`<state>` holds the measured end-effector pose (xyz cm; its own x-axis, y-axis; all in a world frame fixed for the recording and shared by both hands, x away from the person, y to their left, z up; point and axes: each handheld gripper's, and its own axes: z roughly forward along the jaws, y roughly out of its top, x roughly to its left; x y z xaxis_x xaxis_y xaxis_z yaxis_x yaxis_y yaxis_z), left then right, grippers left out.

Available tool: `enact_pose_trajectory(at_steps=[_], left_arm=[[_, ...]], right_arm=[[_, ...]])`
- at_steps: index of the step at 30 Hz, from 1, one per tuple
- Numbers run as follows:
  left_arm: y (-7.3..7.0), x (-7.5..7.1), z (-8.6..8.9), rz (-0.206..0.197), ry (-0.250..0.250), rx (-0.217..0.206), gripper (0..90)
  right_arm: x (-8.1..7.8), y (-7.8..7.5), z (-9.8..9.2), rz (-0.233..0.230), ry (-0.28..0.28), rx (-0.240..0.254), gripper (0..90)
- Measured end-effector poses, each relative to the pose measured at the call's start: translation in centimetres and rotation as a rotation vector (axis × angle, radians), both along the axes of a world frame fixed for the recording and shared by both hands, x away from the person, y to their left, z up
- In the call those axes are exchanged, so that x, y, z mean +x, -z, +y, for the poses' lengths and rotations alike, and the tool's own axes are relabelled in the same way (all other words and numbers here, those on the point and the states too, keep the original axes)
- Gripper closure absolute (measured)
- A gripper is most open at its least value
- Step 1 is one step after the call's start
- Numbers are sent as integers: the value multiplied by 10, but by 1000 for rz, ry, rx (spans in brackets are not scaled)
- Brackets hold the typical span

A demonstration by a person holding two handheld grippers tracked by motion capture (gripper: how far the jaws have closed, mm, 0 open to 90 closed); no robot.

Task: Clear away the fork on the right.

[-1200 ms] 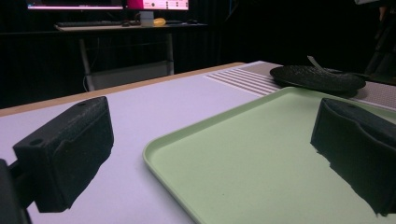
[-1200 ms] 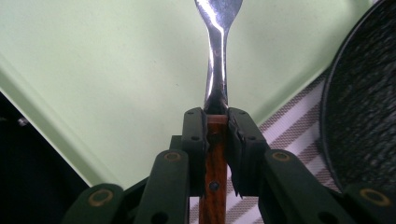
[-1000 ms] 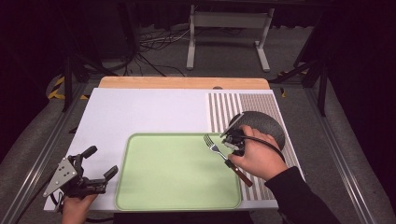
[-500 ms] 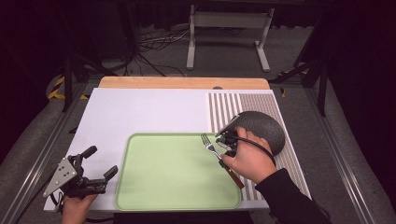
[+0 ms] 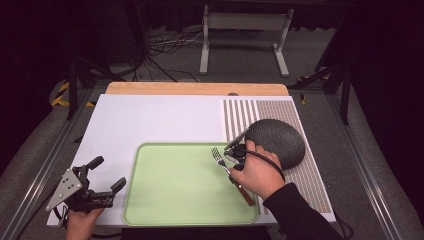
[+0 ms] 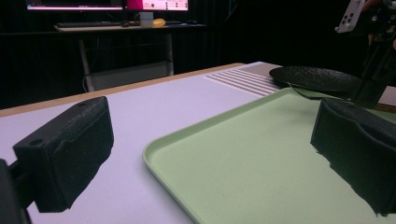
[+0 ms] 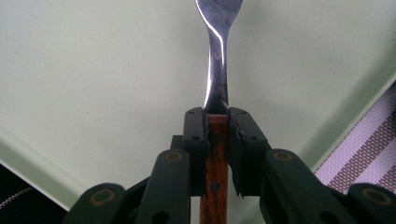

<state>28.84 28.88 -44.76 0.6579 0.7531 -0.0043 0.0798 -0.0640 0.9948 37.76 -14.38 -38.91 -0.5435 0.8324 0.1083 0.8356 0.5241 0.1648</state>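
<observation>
A fork (image 5: pixel 218 155) with a brown wooden handle points its tines up-left over the right part of the light green tray (image 5: pixel 175 200). My right gripper (image 5: pixel 236 159) is shut on the handle where it meets the steel neck. In the right gripper view the black jaws pinch the wooden handle (image 7: pixel 215 140), and the steel neck (image 7: pixel 217 70) runs out over the tray (image 7: pixel 93 70). My left gripper (image 5: pixel 107 173) rests open on the white mat left of the tray, with nothing between its pads (image 6: pixel 70 149).
A dark round plate (image 5: pixel 276 140) lies upside down on the striped mat (image 5: pixel 300 175), right of the tray and behind the right hand. The left gripper view shows the tray (image 6: pixel 243 154), the plate (image 6: pixel 317 77) and the right gripper (image 6: pixel 373 70) farther off.
The right gripper has carried the fork a little to the left, farther over the tray. The left gripper has stayed where it was.
</observation>
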Motion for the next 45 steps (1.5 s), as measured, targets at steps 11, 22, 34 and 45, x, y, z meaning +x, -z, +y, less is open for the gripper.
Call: enact_pose_trajectory(at_steps=[11, 22, 34, 45], left_arm=[[0, 0, 0, 1, 0, 0, 0], [0, 0, -1, 0, 0, -1, 0], [0, 0, -1, 2, 5, -1, 2], [0, 0, -1, 1, 3, -2, 1]], right_arm=[[1, 10, 0, 28, 45, -17, 778], [1, 14, 0, 43, 52, -23, 775], [2, 17, 1, 58, 44, -27, 770], [2, 9, -6, -50, -24, 5, 519]])
